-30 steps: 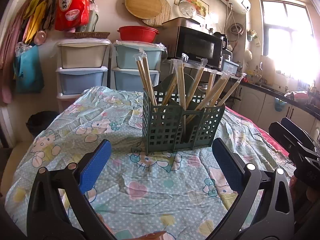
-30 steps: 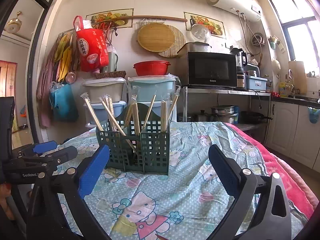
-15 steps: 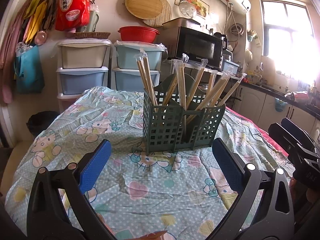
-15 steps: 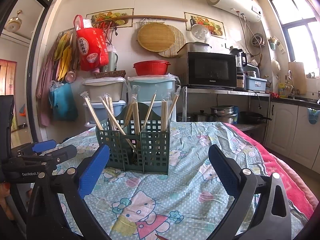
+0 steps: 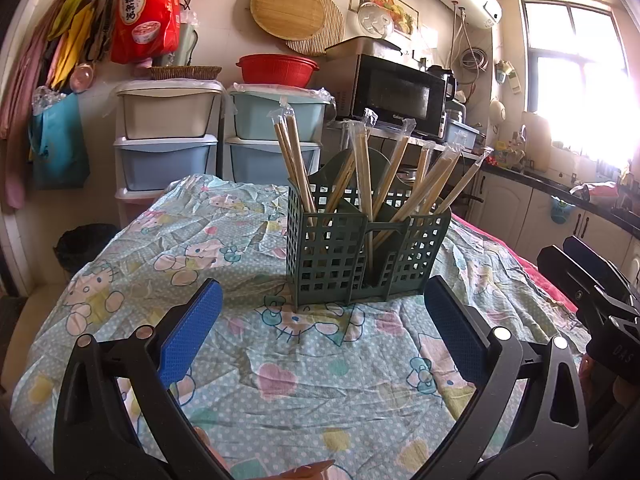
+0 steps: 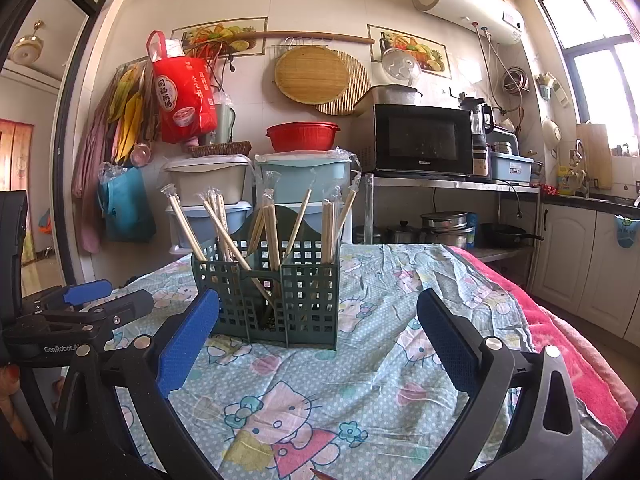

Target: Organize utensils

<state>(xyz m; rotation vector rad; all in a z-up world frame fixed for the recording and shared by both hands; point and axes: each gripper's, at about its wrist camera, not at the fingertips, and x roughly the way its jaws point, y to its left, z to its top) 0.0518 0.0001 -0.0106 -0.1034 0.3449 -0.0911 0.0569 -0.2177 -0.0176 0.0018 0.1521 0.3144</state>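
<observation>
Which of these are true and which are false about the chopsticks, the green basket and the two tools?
1. The chopsticks stand in the green basket. True.
2. The left tool holds a chopstick. False: it is open and empty.
3. The basket lies tipped over. False: it stands upright on the tablecloth.
4. The right tool is open. True.
5. The chopsticks are in clear wrappers. True.

Both wrist views low over the tablecloth (image 5: 304,380) near the table's front edge, facing the back wall, left view angled rightward toward the window (image 5: 576,92), right view leftward toward the doorway (image 6: 28,148), sharing the green utensil caddy (image 5: 360,256) close ahead, microwave (image 6: 420,140) behind.
</observation>
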